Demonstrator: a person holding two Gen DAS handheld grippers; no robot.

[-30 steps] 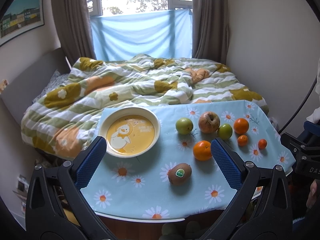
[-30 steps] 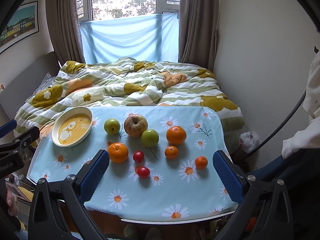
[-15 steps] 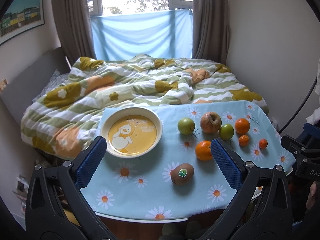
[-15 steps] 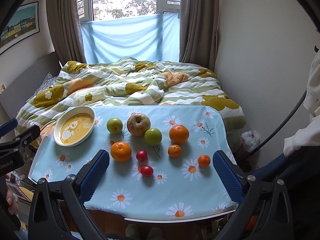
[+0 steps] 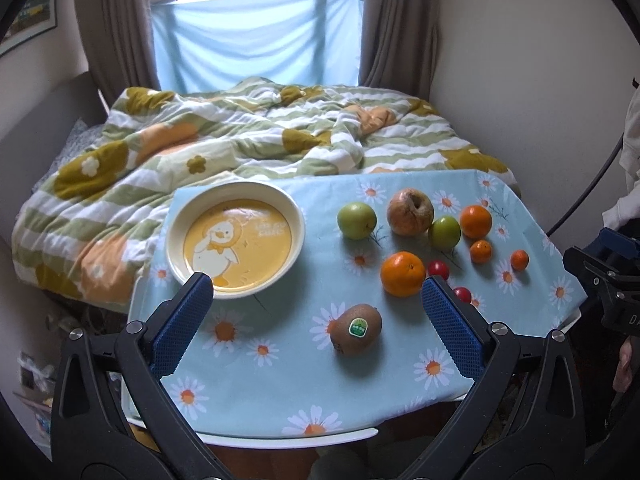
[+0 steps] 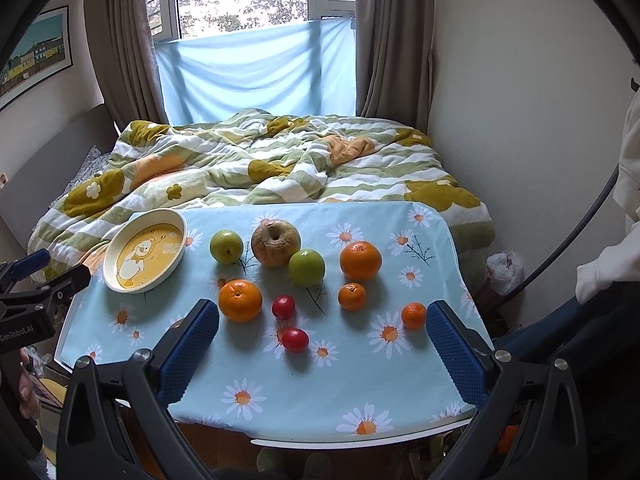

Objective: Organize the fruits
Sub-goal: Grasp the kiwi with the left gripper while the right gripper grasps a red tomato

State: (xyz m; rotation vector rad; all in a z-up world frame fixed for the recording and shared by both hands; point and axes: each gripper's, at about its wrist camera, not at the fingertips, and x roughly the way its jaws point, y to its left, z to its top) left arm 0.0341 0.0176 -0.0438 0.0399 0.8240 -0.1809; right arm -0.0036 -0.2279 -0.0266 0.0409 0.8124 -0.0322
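A yellow duck plate [image 5: 236, 240] [image 6: 146, 255] sits empty at the table's left. A kiwi [image 5: 356, 329] lies near the front, between my left gripper's open fingers. Farther right lie two green apples [image 6: 227, 246] [image 6: 307, 267], a brown wrinkled apple [image 6: 276, 242], two oranges [image 6: 240, 300] [image 6: 360, 260], two small tangerines [image 6: 352, 296] [image 6: 414, 315] and two red cherry tomatoes [image 6: 283, 306] [image 6: 295, 339]. My left gripper [image 5: 314, 298] is open and empty above the front edge. My right gripper [image 6: 322, 326] is open and empty, the tomatoes between its fingers.
The table [image 5: 248, 396] carries a light blue daisy cloth and stands against a bed with a green and yellow quilt [image 5: 224, 148]. A wall is at the right. The other gripper shows at each view's edge [image 5: 608, 276] [image 6: 36, 300].
Both grippers have moved a little forward and closer to the table. The fruits and the plate have not moved.
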